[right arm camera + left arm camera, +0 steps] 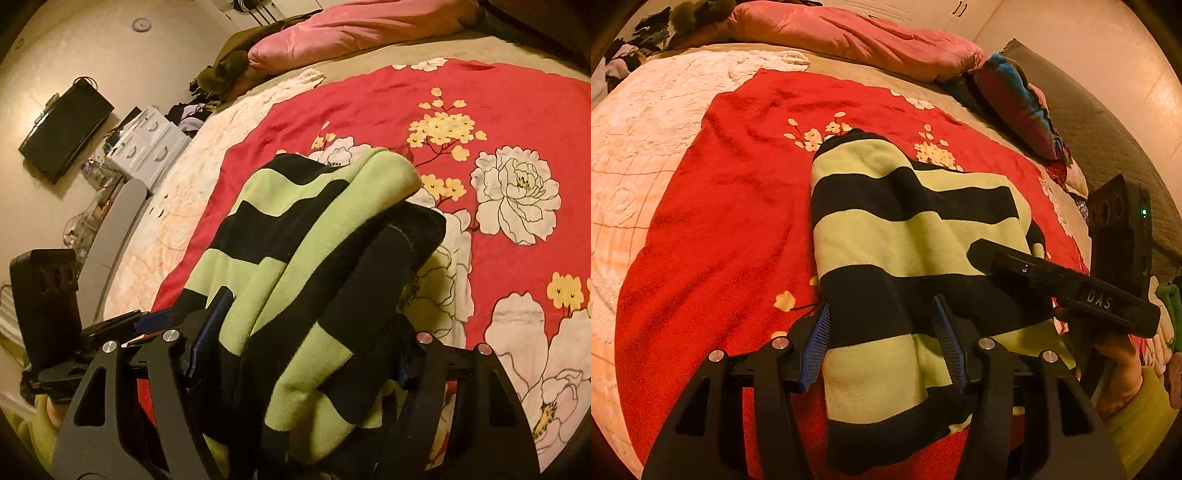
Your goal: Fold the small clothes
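Note:
A small sweater (886,229) with lime-green and black stripes lies folded lengthwise on a red floral blanket (720,221). Its near end runs between the blue pads (816,332) of my left gripper (882,306), which press its edges. The right gripper's black finger (1052,277) lies across the sweater's right side, with a hand (1115,369) behind it. In the right wrist view the sweater (295,206) is bunched thick and lifted off the blanket (517,110). My right gripper (314,317) is shut on that bundle, and cloth hides its right pad. The left gripper's body (44,295) shows at far left.
A pink quilt (849,37) and a multicoloured cushion (1015,103) lie along the bed's far side by a grey headboard (1108,129). A cream quilted cover (635,147) spreads left of the blanket. White drawers (147,147) and a wall screen (62,125) stand beyond the bed.

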Action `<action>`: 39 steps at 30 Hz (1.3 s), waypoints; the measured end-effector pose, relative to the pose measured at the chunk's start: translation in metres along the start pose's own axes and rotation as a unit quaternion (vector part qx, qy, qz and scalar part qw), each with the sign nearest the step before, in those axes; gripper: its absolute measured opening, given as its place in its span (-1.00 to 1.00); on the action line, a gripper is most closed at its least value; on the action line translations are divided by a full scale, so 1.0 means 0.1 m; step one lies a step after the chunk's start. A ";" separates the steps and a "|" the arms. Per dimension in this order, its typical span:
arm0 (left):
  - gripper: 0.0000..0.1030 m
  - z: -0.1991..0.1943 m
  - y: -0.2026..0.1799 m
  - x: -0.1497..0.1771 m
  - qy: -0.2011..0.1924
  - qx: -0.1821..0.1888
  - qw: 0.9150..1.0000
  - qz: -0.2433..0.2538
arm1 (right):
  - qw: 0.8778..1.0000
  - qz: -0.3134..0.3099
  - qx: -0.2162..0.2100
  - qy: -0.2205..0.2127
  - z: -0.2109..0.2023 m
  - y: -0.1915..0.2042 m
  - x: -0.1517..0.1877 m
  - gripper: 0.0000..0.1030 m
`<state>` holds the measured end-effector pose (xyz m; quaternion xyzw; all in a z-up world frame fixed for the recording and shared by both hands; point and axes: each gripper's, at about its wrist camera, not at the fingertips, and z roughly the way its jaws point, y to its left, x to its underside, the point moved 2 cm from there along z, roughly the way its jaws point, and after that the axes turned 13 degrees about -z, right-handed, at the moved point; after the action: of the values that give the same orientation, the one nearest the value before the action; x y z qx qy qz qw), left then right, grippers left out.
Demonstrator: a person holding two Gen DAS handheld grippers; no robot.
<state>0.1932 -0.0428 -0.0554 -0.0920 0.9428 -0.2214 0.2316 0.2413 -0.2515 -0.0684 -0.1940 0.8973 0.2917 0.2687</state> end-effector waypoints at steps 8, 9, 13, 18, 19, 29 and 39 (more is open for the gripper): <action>0.01 -0.10 0.01 -0.02 -0.020 0.007 1.000 0.012 | 1.000 0.005 0.009 -0.002 -0.01 0.02 0.07 0.28; 0.01 -0.12 -0.01 -0.02 -0.023 0.003 1.000 0.018 | 1.000 0.004 0.010 -0.004 -0.01 0.03 0.08 0.28; 0.01 -0.09 0.00 -0.01 -0.020 -0.009 1.000 0.020 | 0.999 0.000 0.037 0.001 -0.01 0.03 0.09 0.30; 0.04 -0.04 0.11 -0.01 -0.016 -0.030 0.999 0.012 | 0.998 0.000 0.060 0.007 -0.01 -0.02 0.14 0.32; 0.04 -0.03 0.12 -0.01 -0.014 -0.033 0.999 0.013 | 0.998 0.001 0.063 0.008 -0.01 -0.04 0.15 0.32; 0.14 0.17 0.24 0.08 0.012 -0.059 0.998 0.016 | 0.995 -0.012 0.102 0.018 -0.01 -0.12 0.19 0.50; 0.22 0.22 0.29 0.09 0.016 -0.063 0.998 0.016 | 0.992 0.004 0.122 0.037 0.10 -0.20 0.28 0.59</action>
<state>0.1936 -0.0281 -0.0896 -0.0880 0.9598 -0.1597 0.2133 0.2331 -0.2661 -0.1003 -0.1667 0.9364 0.1734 0.2555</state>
